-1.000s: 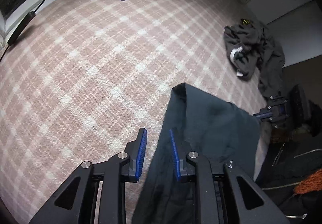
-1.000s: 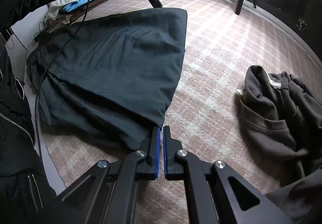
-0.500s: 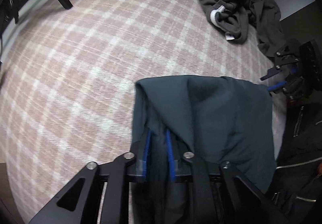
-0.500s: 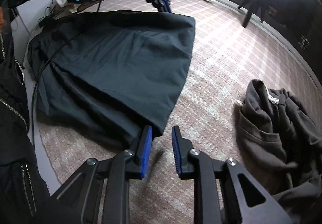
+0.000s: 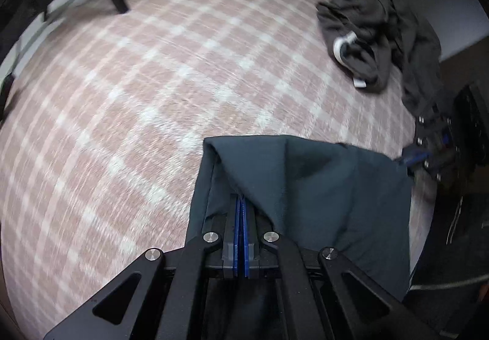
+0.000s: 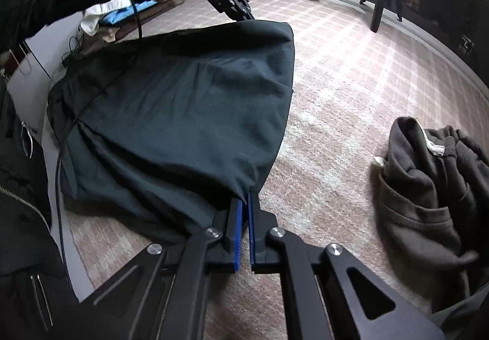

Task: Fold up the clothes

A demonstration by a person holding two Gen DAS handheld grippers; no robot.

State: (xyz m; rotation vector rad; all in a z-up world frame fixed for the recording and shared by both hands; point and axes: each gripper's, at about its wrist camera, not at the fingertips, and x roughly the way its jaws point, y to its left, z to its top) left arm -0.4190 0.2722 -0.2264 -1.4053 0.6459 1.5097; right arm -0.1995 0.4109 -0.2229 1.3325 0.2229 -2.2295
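Garment (image 6: 183, 114), dark teal, lies spread on the pink checked carpet (image 5: 152, 95), its far edge lifted between our two grippers. Left gripper (image 5: 240, 202): pads pressed together on one corner of that edge, cloth draping over the fingertips. Right gripper (image 6: 245, 202): pads nearly together on the other corner, approx. a thin layer of cloth between them; the bite looks shallow, right at the tips. A second piece, the grey hoodie (image 6: 428, 187), sits crumpled on the carpet to the right, well apart.

Risks from here, as we judge them:
- Right corner slips out if we pull w/ uneven tension, since so little cloth is caught.
- Edge sags in the middle if the grippers drift closer, giving a skewed fold.
- Cable (image 6: 91, 95) trailing across the garment may snag or get folded in.
- Left view is motion-blurred, so fast travel could drag the lower layer out of line.
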